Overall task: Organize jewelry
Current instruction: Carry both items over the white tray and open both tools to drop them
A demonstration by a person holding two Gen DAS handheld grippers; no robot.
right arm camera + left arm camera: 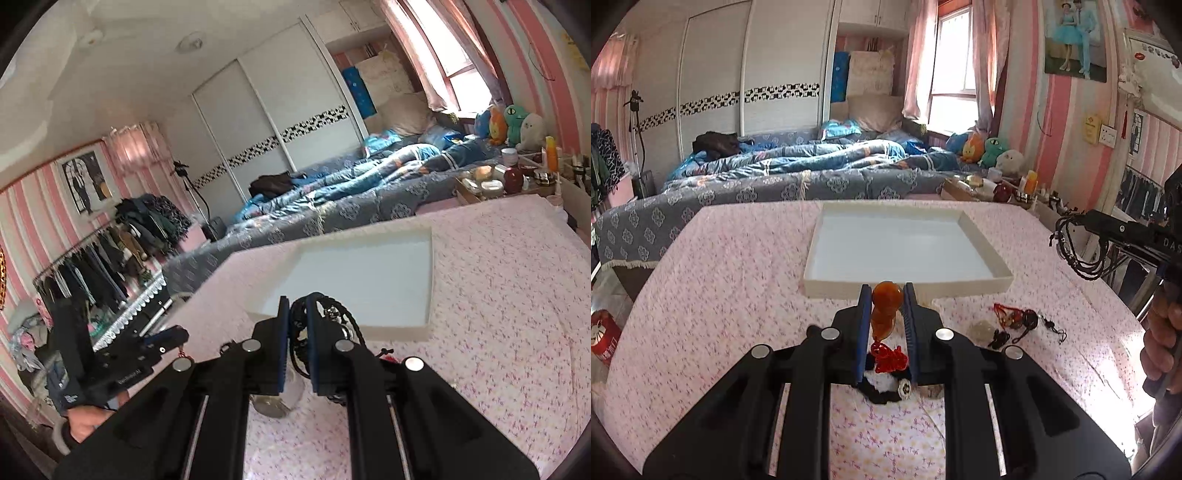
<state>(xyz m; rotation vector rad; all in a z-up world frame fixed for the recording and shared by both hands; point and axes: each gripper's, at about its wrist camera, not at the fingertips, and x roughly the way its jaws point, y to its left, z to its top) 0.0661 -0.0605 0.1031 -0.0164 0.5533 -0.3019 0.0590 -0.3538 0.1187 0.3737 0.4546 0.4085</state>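
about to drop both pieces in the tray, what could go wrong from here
1. The amber gourd pendant sits between the left tongs with its red knot dangling; it could slip or snag.
2. The black braided cords loop around the right tongs and may not fall free.
3. The white tray is shallow, so a swinging piece could land outside.

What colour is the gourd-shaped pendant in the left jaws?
Amber-orange gourd-shaped pendant, clearest in the left wrist view.
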